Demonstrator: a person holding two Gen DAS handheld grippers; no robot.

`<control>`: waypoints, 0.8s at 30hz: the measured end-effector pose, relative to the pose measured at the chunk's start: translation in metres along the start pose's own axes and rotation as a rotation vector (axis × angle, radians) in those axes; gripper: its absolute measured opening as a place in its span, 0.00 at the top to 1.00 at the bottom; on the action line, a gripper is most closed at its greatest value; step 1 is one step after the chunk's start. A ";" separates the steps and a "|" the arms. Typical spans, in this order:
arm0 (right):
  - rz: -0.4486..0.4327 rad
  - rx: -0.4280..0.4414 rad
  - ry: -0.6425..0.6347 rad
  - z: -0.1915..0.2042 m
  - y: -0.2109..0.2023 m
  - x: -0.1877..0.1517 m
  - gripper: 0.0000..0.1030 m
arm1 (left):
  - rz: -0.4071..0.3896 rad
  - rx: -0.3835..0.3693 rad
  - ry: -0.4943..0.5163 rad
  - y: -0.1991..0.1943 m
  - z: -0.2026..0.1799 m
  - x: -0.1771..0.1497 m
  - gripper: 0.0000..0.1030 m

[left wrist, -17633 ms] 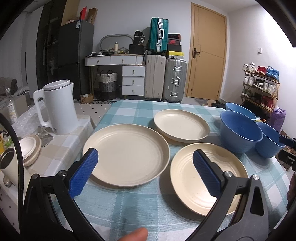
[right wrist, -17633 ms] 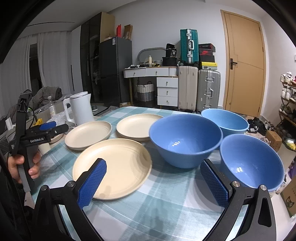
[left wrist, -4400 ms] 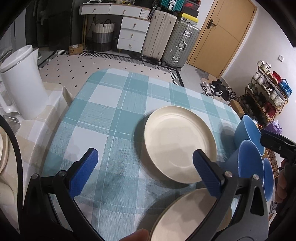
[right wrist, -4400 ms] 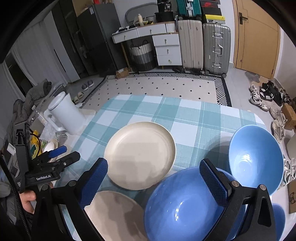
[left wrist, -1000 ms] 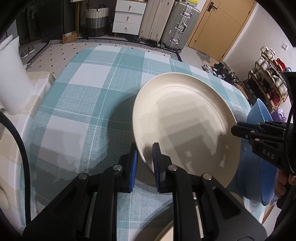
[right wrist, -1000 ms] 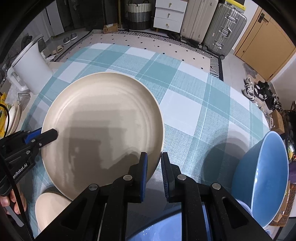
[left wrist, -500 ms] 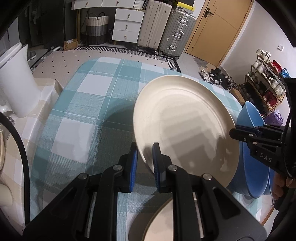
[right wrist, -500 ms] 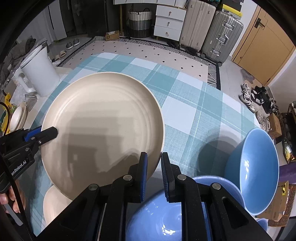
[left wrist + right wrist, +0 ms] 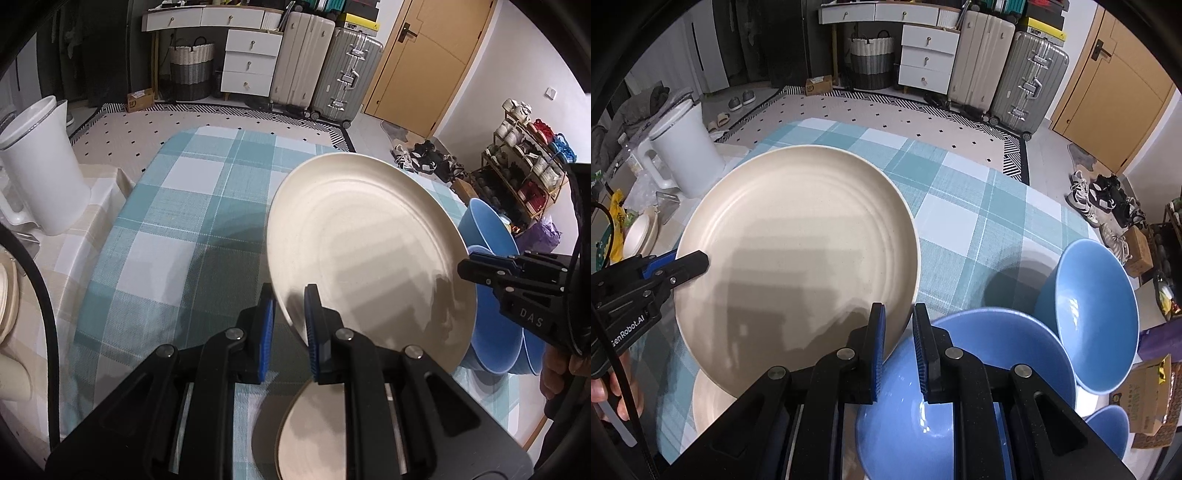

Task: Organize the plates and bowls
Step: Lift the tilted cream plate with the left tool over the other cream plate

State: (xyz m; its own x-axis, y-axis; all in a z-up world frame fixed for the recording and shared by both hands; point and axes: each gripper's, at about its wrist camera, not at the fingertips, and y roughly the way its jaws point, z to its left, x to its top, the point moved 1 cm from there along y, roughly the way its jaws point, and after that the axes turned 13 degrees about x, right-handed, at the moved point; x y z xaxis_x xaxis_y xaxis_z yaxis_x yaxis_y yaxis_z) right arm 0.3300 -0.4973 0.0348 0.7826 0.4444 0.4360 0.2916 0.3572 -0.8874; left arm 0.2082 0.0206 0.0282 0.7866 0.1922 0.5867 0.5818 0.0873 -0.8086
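A cream plate (image 9: 369,254) (image 9: 798,251) hangs above the checked table, held by both grippers at opposite rims. My left gripper (image 9: 288,321) is shut on its near-left rim; in the right wrist view that gripper (image 9: 683,267) pinches the plate's left edge. My right gripper (image 9: 897,332) is shut on the plate's near-right rim, and in the left wrist view it (image 9: 471,264) grips the right edge. Another cream plate (image 9: 314,435) (image 9: 713,406) lies on the table below. Blue bowls (image 9: 1097,314) (image 9: 487,229) stand to the right; the nearest bowl (image 9: 979,369) sits under the right gripper.
A white kettle (image 9: 40,177) (image 9: 687,155) stands on a side surface to the left of the table (image 9: 192,206). Beyond the far table edge are tiled floor, suitcases (image 9: 343,74), drawers and a shoe rack (image 9: 532,166). A hand (image 9: 557,373) holds the right gripper.
Both grippers have lifted the cream plate higher off the table and drawn it nearer. More of the lower plate and the blue bowls now shows beneath it.
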 end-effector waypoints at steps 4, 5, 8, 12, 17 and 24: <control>-0.008 0.002 -0.001 0.003 -0.008 -0.008 0.85 | -0.009 0.000 0.004 -0.012 -0.002 -0.006 0.87; -0.011 0.003 0.000 0.004 -0.010 -0.010 0.85 | -0.010 0.000 0.005 -0.013 -0.002 -0.006 0.87; -0.019 0.003 0.000 0.006 -0.017 -0.017 0.85 | -0.020 0.000 0.013 -0.022 -0.003 -0.011 0.87; -0.034 0.004 -0.003 0.010 -0.027 -0.025 0.85 | -0.026 0.000 0.017 -0.030 -0.004 -0.017 0.87; -0.048 0.002 -0.007 0.015 -0.038 -0.035 0.85 | -0.034 -0.001 0.020 -0.043 -0.005 -0.029 0.87; -0.078 0.014 -0.009 0.023 -0.056 -0.048 0.85 | -0.042 -0.002 0.030 -0.057 -0.004 -0.041 0.87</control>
State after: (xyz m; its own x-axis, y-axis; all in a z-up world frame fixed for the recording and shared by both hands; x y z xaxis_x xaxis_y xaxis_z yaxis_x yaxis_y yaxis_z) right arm 0.2635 -0.5200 0.0671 0.7529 0.4224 0.5047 0.3435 0.4019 -0.8488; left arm 0.1432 0.0041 0.0504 0.7673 0.1593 0.6212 0.6148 0.0929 -0.7832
